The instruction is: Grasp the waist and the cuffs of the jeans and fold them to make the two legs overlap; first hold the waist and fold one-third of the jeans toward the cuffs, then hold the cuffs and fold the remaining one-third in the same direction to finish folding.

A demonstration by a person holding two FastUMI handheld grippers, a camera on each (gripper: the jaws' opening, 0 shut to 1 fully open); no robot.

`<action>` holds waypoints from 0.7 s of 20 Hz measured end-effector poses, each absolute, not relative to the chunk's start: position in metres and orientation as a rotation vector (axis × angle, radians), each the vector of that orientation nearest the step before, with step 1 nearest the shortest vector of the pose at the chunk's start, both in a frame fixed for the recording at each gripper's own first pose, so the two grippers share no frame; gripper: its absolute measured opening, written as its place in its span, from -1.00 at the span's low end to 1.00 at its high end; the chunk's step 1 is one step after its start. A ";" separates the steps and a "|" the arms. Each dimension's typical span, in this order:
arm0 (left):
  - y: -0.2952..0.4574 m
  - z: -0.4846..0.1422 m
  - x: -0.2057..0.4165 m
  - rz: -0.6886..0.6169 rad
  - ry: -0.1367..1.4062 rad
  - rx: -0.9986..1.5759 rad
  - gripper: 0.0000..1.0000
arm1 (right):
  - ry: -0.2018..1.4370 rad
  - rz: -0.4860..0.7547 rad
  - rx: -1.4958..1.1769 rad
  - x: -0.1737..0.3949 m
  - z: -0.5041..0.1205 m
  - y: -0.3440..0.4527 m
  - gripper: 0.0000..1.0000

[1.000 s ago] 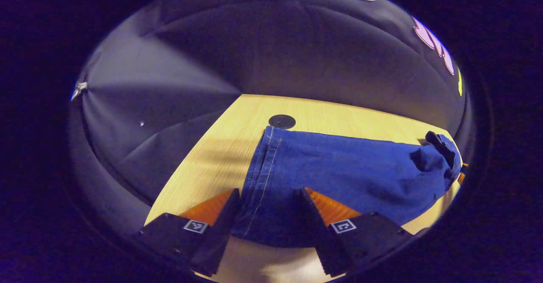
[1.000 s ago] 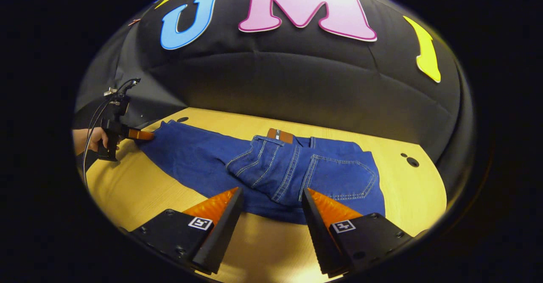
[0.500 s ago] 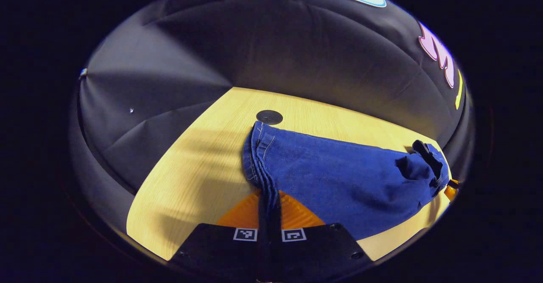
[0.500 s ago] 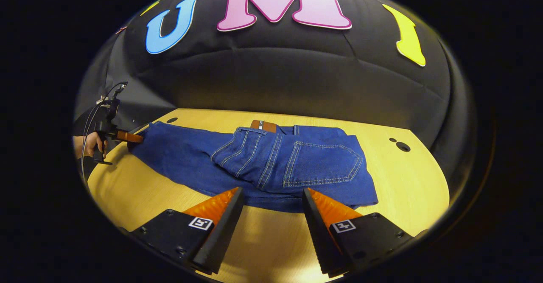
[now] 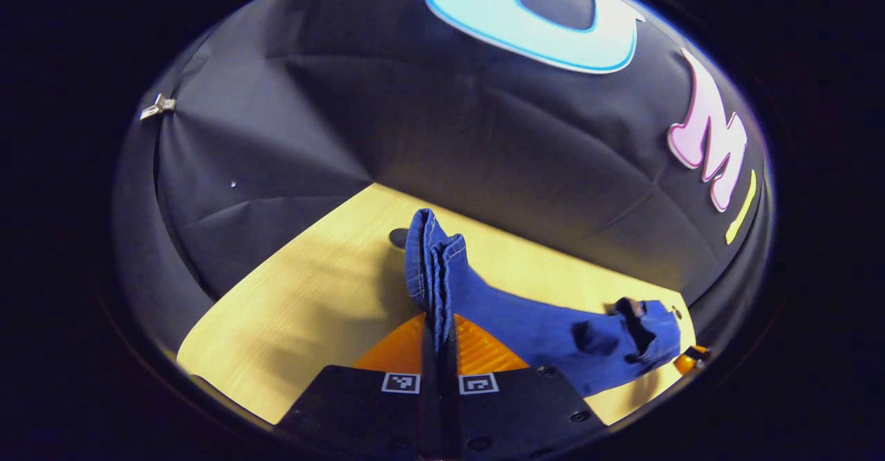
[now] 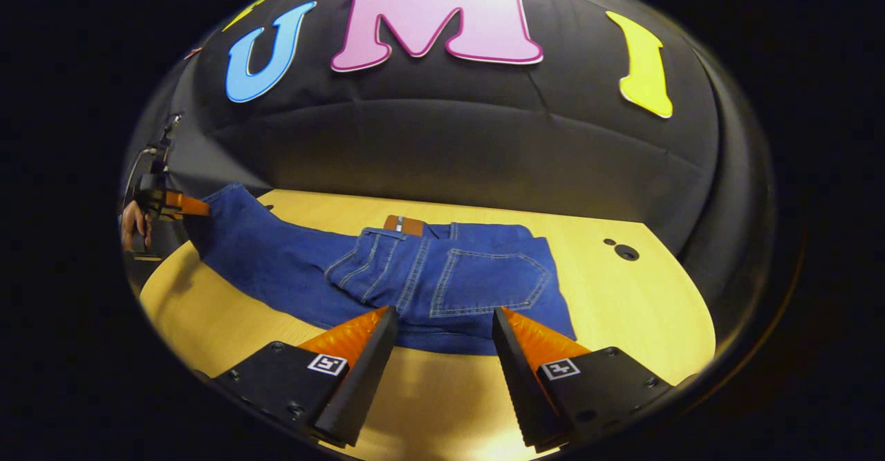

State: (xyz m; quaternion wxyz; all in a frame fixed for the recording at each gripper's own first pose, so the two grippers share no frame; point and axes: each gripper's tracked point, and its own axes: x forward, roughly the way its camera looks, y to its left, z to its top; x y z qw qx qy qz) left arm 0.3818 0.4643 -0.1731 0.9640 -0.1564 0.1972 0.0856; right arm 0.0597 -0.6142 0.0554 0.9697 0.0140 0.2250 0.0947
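Because the last fold starts there, the left gripper pinches the cuffs at twelve o'clock; the right gripper gapes wide beside the jeans.

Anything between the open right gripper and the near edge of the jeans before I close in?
No. In the right gripper view, the right gripper hangs open just short of the jeans, with bare wooden table between the fingers and the denim's near edge.
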 end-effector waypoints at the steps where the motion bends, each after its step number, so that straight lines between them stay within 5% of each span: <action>1: 0.456 -0.158 0.379 0.166 0.382 -0.328 -0.88 | 0.454 0.176 0.026 0.058 0.057 -0.623 0.71; 5: 0.399 -0.107 0.366 0.107 0.338 -0.360 -0.88 | 0.445 0.116 0.010 0.052 0.066 -0.659 0.72; 14: 0.139 -0.062 0.412 -0.167 0.320 -0.372 -0.89 | 0.424 -0.006 0.034 0.013 0.094 -0.751 0.70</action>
